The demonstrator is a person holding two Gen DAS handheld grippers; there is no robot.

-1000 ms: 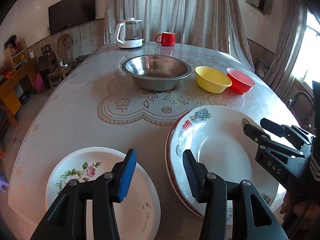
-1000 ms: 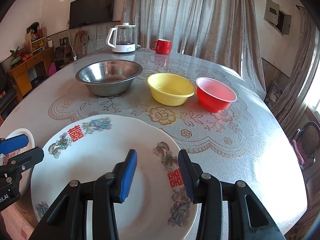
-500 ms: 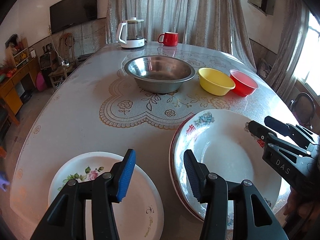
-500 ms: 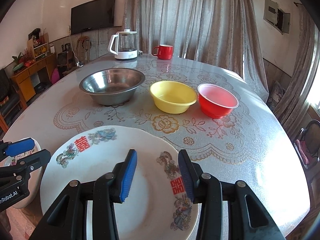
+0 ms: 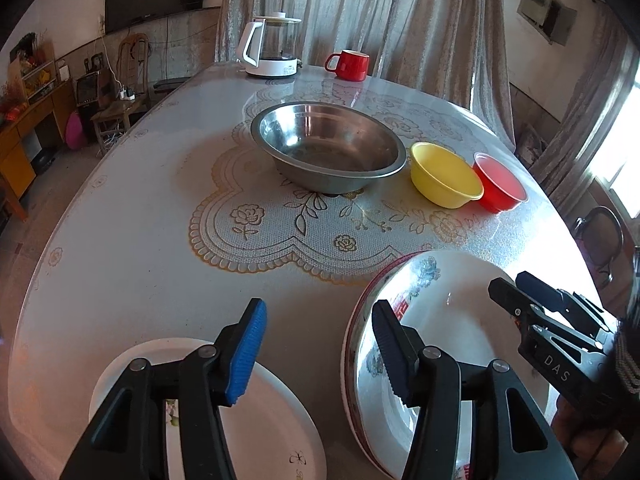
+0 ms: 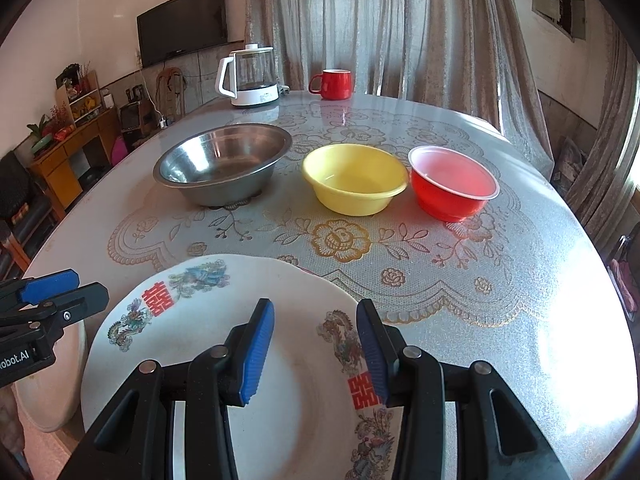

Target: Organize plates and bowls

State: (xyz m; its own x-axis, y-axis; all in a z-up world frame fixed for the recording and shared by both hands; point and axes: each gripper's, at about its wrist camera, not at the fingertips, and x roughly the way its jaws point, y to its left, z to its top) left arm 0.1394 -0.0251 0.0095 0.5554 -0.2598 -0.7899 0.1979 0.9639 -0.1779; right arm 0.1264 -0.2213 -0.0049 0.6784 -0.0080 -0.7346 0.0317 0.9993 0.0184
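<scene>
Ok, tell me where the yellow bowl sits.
In both views the yellow bowl sits mid-table, between the steel bowl on its left and the red bowl on its right.

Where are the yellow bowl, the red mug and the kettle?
yellow bowl (image 6: 354,178), right wrist view, inner wall.
red mug (image 6: 336,84), right wrist view, outer side.
kettle (image 5: 274,46), left wrist view, glass body.

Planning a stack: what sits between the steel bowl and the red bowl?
The yellow bowl, between the steel bowl and the red bowl, clearest in the right wrist view.
</scene>
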